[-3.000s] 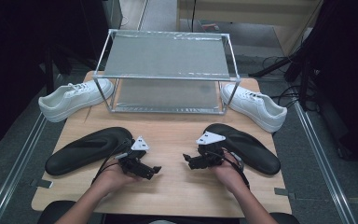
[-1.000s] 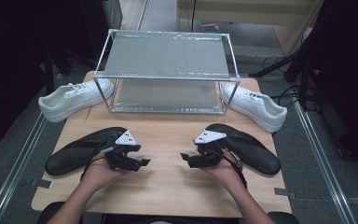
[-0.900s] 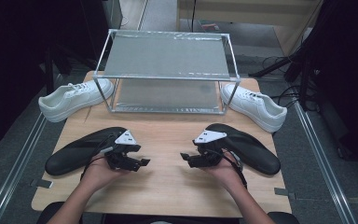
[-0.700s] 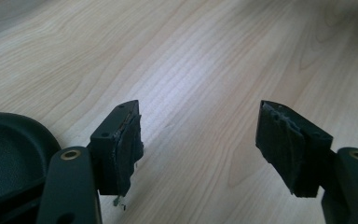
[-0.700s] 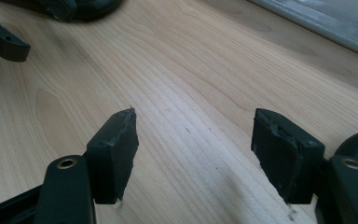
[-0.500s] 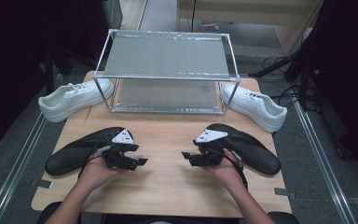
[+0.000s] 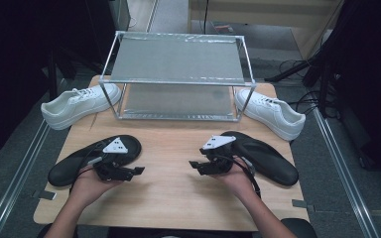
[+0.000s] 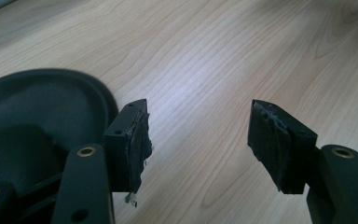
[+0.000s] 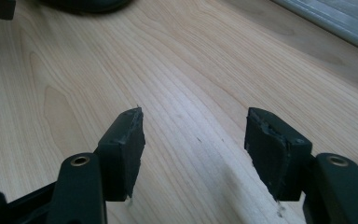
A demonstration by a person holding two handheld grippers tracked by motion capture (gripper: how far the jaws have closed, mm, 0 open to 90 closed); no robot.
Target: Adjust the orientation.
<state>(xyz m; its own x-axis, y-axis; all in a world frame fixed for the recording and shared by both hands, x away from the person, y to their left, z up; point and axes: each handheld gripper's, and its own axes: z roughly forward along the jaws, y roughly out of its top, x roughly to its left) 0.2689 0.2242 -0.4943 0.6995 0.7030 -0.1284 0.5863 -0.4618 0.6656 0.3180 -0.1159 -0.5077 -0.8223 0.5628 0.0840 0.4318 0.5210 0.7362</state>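
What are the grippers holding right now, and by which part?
Nothing. The left gripper and right gripper both stand open over bare table.

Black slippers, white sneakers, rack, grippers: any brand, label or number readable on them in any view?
None can be read.
Black slippers: plain dark surfaces, no print visible.
White sneakers: no logo visible; too small to tell.
Metal rack: no label visible.
Left gripper and right gripper: bare black pads, no markings.
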